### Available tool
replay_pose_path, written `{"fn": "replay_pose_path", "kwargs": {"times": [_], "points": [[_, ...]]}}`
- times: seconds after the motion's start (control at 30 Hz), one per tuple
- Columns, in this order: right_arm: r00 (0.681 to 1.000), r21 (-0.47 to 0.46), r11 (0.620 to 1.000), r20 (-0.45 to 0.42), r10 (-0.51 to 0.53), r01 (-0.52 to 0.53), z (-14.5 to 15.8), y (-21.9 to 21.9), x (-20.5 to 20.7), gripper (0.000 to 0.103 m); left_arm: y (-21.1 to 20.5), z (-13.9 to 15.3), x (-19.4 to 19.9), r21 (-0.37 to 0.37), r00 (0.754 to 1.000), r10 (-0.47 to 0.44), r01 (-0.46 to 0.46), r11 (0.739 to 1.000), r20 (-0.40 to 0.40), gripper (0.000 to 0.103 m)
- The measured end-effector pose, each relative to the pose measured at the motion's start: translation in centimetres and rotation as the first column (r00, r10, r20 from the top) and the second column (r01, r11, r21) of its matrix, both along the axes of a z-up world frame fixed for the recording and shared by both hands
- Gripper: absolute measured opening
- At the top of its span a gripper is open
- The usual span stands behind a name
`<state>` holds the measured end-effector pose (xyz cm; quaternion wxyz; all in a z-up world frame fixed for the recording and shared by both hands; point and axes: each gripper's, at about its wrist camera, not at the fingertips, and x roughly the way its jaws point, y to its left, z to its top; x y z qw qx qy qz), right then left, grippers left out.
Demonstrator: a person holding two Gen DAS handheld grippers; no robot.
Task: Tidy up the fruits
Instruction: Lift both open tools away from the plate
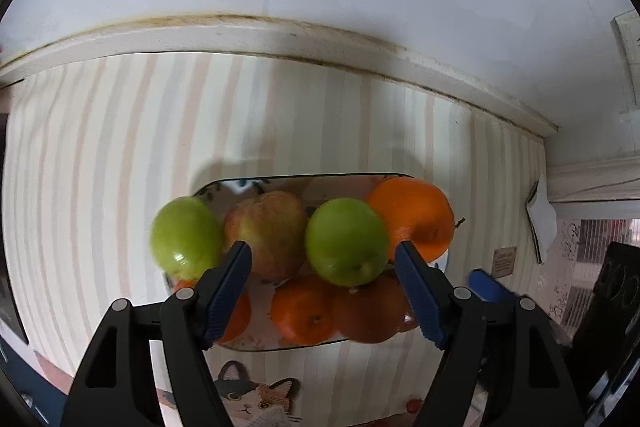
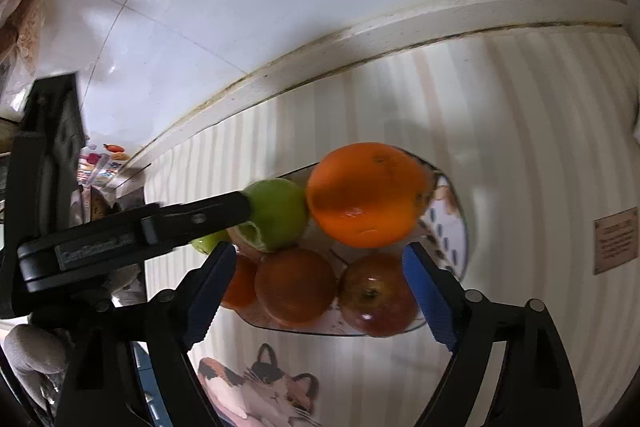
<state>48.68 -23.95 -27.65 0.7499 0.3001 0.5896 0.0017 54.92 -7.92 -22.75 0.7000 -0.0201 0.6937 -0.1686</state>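
A plate (image 1: 224,187) heaped with fruit sits on the striped tablecloth. In the left wrist view two green apples (image 1: 346,241) (image 1: 186,237), a reddish apple (image 1: 266,233), a large orange (image 1: 412,217) and smaller oranges (image 1: 304,309) lie on it. My left gripper (image 1: 324,259) is open, its fingers either side of the right green apple, apart from it. In the right wrist view my right gripper (image 2: 320,261) is open just before the plate (image 2: 456,223), near an orange (image 2: 294,285) and a red apple (image 2: 378,293). The large orange (image 2: 366,195) lies on top. The left gripper's finger (image 2: 192,219) hides part of a green apple (image 2: 278,213).
The tablecloth (image 1: 120,147) has a cat print (image 1: 256,399) at its near edge. A white wall ledge (image 1: 280,39) runs behind the table. A small brown label (image 2: 616,241) lies right of the plate. Clutter and a dark object (image 1: 616,291) stand at the right.
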Motion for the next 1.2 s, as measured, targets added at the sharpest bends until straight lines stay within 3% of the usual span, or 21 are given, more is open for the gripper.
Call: {"fn": "replay_pose_path", "kwargs": {"times": [0.1,0.23,0.53,1.2], "points": [[1.000,-0.045,0.999,0.009,0.007,-0.007,0.9,-0.1,-0.6,0.092,1.4,0.8,-1.5,0.038,0.998,0.024,-0.026,0.999,0.054,0.073],[0.998,-0.210,0.976,0.011,0.055,-0.051,3.1,0.3,-2.3,0.097,3.2,2.0,-4.4,0.109,0.990,0.040,-0.055,0.992,0.138,0.073],[0.986,-0.395,0.911,0.063,0.152,-0.115,8.1,2.6,-6.7,0.098,5.7,5.3,-10.8,0.145,0.965,0.059,-0.099,0.984,0.255,0.073],[0.954,-0.474,0.878,0.227,0.195,-0.067,19.3,4.6,-16.9,0.098,6.2,15.2,-21.4,0.092,0.874,0.060,-0.118,0.989,0.482,0.073]]}}
